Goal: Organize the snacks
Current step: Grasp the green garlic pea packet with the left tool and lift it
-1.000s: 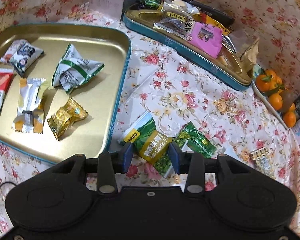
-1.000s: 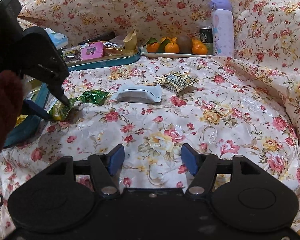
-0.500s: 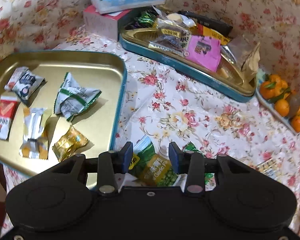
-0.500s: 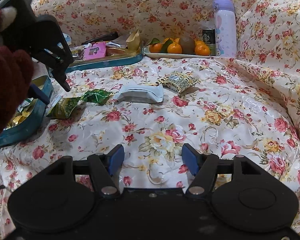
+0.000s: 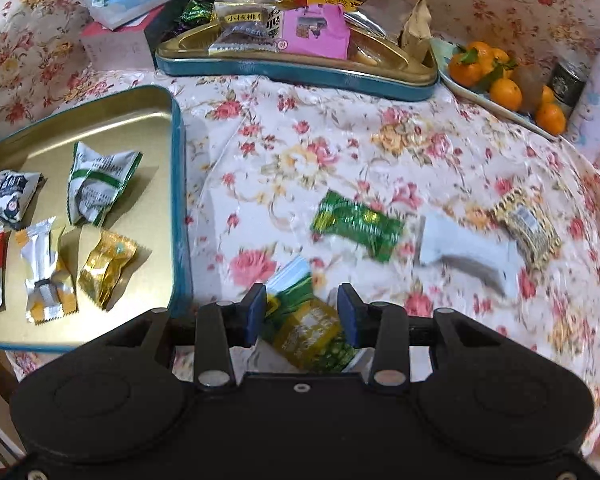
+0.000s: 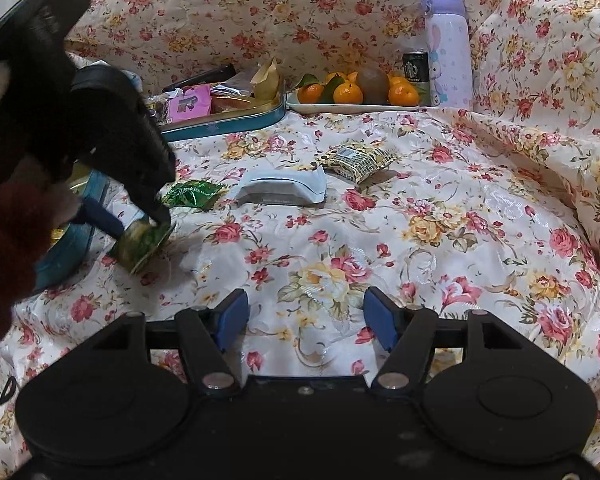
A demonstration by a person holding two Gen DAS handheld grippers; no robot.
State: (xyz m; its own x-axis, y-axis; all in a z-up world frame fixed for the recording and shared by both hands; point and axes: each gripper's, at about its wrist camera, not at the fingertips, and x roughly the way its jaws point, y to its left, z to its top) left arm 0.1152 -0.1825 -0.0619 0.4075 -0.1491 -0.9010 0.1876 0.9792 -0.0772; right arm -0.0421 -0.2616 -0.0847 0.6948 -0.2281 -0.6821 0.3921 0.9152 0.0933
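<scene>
Left gripper (image 5: 302, 310): jaws closed on green-and-yellow snack packet (image 5: 308, 330), lifted off cloth just beside blue rim of near gold tray (image 5: 178, 184); packet print blurred, unreadable. Right gripper (image 6: 306, 320): jaws parted, nothing between, over bare floral cloth (image 6: 380, 240). On cloth, well apart from tray: dark green wrapper (image 5: 358, 226); white pouch (image 5: 466, 254); yellow patterned packet (image 5: 528, 226), barcode only. Far tray (image 5: 300, 72): pink packet (image 5: 316, 30), Chinese lettering on clear pack. At far edge: oranges (image 6: 350, 92); Starbucks can (image 6: 416, 68); rabbit-print flask (image 6: 448, 48). Open cloth broad at right.
</scene>
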